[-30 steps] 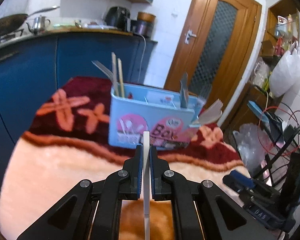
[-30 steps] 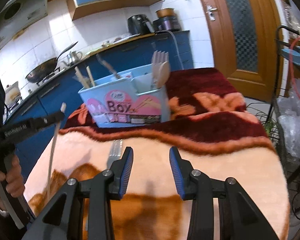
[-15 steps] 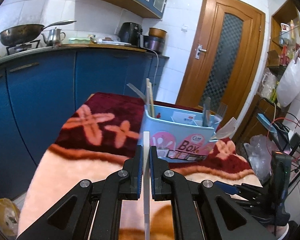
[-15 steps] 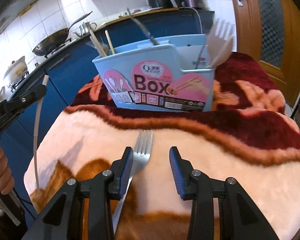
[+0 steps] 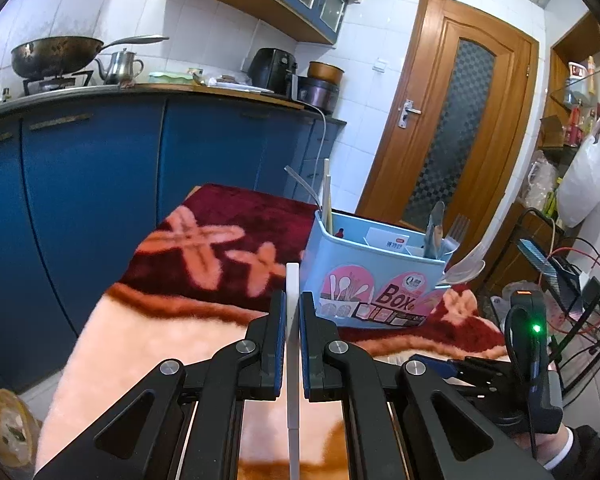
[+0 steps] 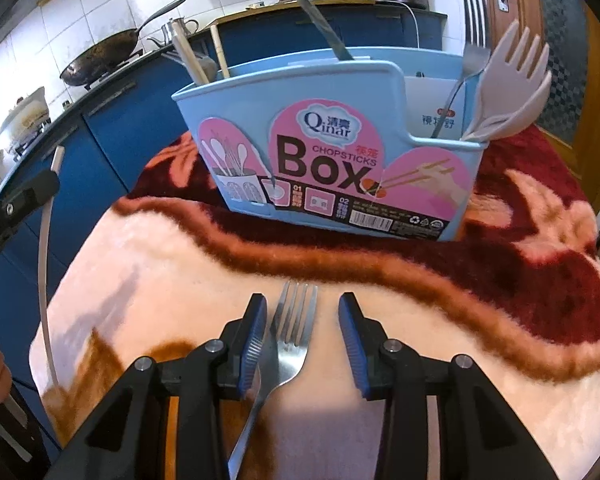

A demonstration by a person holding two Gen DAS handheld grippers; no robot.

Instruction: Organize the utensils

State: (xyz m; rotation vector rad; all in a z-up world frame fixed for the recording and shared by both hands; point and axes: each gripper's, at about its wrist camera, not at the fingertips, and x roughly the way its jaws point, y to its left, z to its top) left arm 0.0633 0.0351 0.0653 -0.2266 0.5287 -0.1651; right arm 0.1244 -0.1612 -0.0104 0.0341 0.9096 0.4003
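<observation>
The blanket-covered table [image 6: 440, 360] is carrying everything, peach at my near edge and dark red toward the far edge. The blue chopsticks box [image 6: 332, 152] is standing upright on the dark red band near the far edge, holding chopsticks [image 6: 188, 56], a knife, a metal fork and pale plastic forks [image 6: 504, 84] with their heads pointing up. My right tongs [image 6: 302, 340] are standing spread over the peach part, and a metal fork [image 6: 292, 340] is lying flat between the fingers, just beside the left pad, its long axis running from me toward the box, tines pointing at it. My left tongs [image 5: 293, 344] are pinching a thin white stick [image 5: 293, 320], its long axis following the fingers, tip pointing ahead. Only the right view is showing the fork; only the left view is showing the door [image 5: 468, 128] and my right wrist.
</observation>
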